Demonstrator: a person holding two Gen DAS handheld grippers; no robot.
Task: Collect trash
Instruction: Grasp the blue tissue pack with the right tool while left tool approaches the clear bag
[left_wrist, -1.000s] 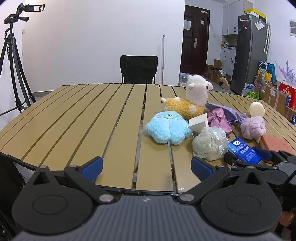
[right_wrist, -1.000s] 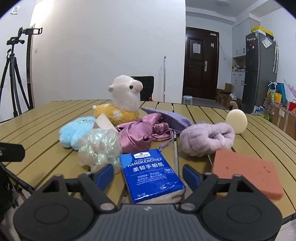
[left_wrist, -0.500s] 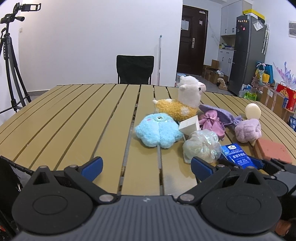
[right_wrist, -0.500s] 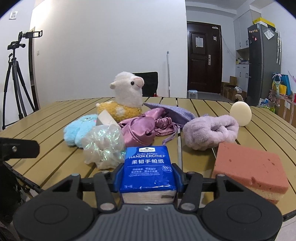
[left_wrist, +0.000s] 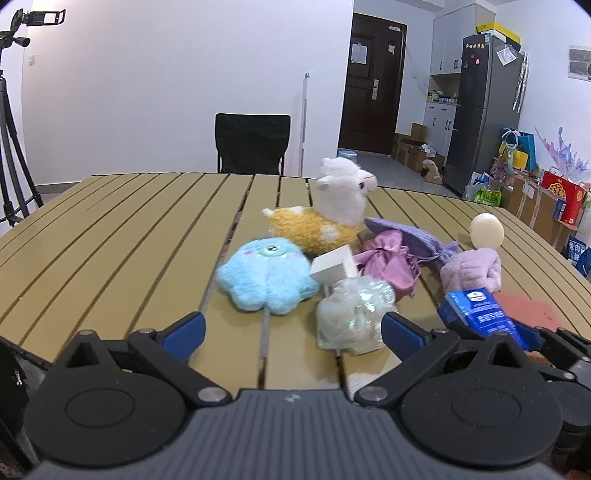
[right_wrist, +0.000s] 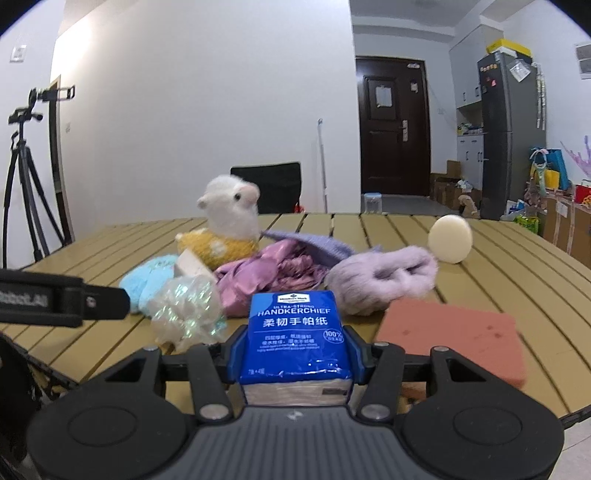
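My right gripper (right_wrist: 295, 350) is shut on a blue handkerchief tissue pack (right_wrist: 297, 332), its pads pressing both sides. The same pack (left_wrist: 480, 314) shows at the right of the left wrist view, tilted up in the right gripper (left_wrist: 491, 328). My left gripper (left_wrist: 291, 328) stands open over the table's near edge with nothing between its fingers. Just ahead of its right finger lies a crumpled iridescent plastic wrap (left_wrist: 351, 317). A small white box (left_wrist: 332, 266) leans behind the wrap.
On the slatted wooden table (left_wrist: 110, 240) lie a blue plush (left_wrist: 266, 277), an alpaca plush (left_wrist: 325, 218), a pink satin bag (left_wrist: 388, 258), a fluffy lilac band (left_wrist: 472, 269), a cream ball (left_wrist: 487, 230) and a pink sponge (right_wrist: 454, 332). A black chair (left_wrist: 251, 144) stands behind.
The right gripper's jaws closed on the tissue pack, which lay between open fingers a second ago. The left gripper has shifted right, toward the plastic wrap.
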